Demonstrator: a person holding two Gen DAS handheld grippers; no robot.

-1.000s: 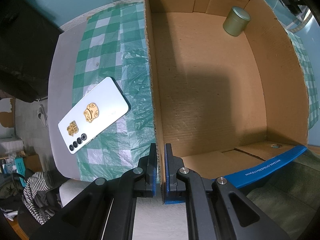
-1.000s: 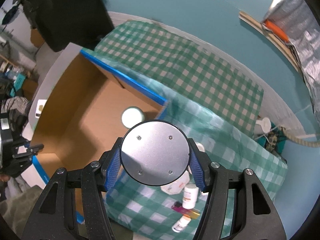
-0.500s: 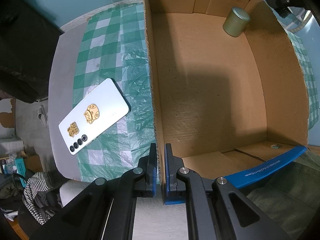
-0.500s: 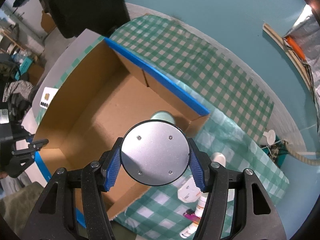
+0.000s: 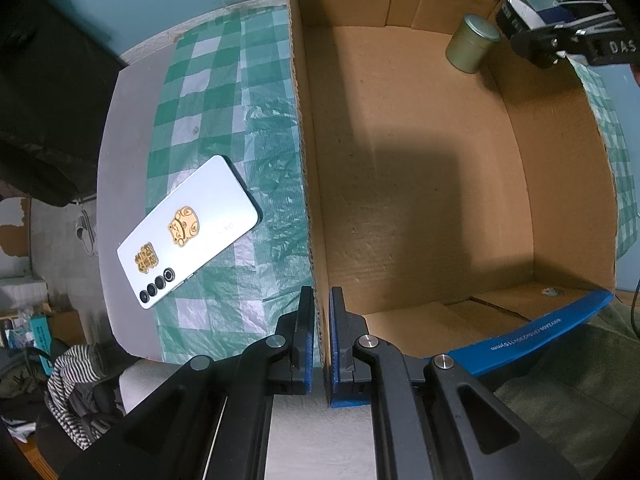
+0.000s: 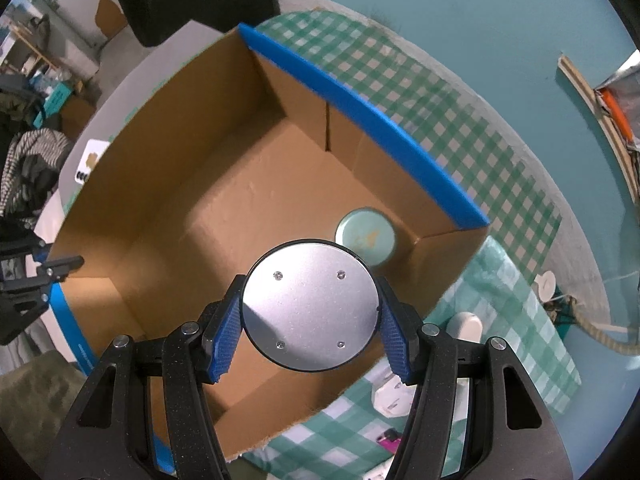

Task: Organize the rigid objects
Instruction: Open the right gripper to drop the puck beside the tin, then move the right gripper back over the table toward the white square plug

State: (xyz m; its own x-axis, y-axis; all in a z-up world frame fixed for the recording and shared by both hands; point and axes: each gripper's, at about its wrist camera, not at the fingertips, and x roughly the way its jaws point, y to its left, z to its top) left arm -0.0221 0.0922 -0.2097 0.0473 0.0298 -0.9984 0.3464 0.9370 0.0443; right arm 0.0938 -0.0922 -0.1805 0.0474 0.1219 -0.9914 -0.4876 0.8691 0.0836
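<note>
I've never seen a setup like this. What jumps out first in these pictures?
A silver disc, clamped in the right tongs, hangs over an open cardboard box with blue-taped edges. A green tin stands in the box's far corner. The left tongs pinch the box wall, and a white phone lies outside on the checked cloth.

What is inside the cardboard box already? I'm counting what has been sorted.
Inside the cardboard box, one green tin stands in a far corner. The round silver object in the right claw hides part of the floor in its view.
</note>
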